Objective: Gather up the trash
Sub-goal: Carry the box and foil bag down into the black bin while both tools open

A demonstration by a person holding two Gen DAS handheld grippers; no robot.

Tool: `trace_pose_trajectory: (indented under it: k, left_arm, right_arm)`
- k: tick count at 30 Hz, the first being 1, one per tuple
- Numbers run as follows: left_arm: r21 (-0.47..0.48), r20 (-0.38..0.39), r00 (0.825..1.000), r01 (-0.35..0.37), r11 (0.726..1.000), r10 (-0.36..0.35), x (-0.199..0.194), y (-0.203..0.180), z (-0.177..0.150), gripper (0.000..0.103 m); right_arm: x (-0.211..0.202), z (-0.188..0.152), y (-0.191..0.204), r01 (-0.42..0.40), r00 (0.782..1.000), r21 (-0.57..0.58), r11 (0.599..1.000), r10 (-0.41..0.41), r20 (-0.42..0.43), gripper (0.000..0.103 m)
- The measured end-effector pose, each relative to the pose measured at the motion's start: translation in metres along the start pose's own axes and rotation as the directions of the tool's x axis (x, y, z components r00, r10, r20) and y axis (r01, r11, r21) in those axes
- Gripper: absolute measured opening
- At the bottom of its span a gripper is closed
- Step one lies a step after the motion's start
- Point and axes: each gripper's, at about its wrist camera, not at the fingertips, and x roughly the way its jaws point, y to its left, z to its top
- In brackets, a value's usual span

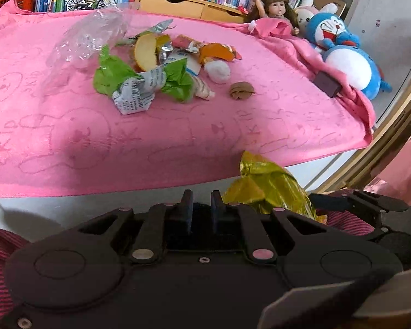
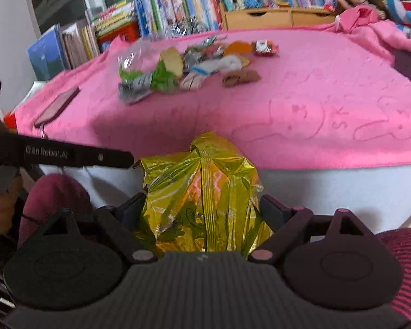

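My right gripper (image 2: 202, 208) is shut on a crumpled yellow foil bag (image 2: 202, 192), held in front of the table's near edge. The same bag (image 1: 268, 189) shows just right of my left gripper (image 1: 201, 208), whose fingers stand close together with nothing between them. One left finger (image 2: 76, 156) reaches in from the left and its tip meets the bag's edge. A trash pile (image 1: 156, 65) lies on the pink towel (image 1: 123, 142): green wrappers, printed paper, fruit peel, a white tissue ball, a clear plastic bag (image 1: 90, 35). A walnut shell (image 1: 241, 90) lies apart, right of the pile.
A doll (image 1: 276, 8) and a blue plush toy (image 1: 342, 49) sit at the far right, with a dark box (image 1: 327, 83) beside them. A phone (image 2: 57, 107) lies on the towel's left side. A wooden drawer unit (image 1: 178, 5) and books line the back.
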Motion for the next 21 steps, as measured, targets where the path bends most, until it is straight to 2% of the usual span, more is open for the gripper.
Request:
trace_pose_trajectory:
  k: [6, 11, 13, 21]
  left_arm:
    - [0.004, -0.009, 1.0, -0.03, 1.0, 0.03, 0.001, 0.009, -0.001, 0.014]
    - [0.016, -0.015, 0.999, -0.047, 0.999, 0.047, 0.003, 0.01, -0.002, 0.027]
    - [0.019, -0.015, 0.999, -0.052, 0.998, 0.053, 0.003, 0.009, -0.002, 0.036]
    - [0.018, -0.015, 0.998, -0.064, 0.998, 0.065, 0.003, 0.01, -0.001, 0.051]
  right_arm:
    - [0.011, -0.004, 0.0, -0.007, 0.998, -0.012, 1.0, 0.007, -0.067, 0.091]
    - [0.018, -0.004, -0.002, -0.007, 0.996, -0.002, 1.0, 0.006, -0.089, 0.097]
    - [0.019, -0.004, -0.003, -0.01, 0.995, 0.0, 1.0, 0.01, -0.095, 0.098]
    - [0.022, -0.002, -0.002, -0.012, 0.995, 0.004, 1.0, 0.013, -0.097, 0.101]
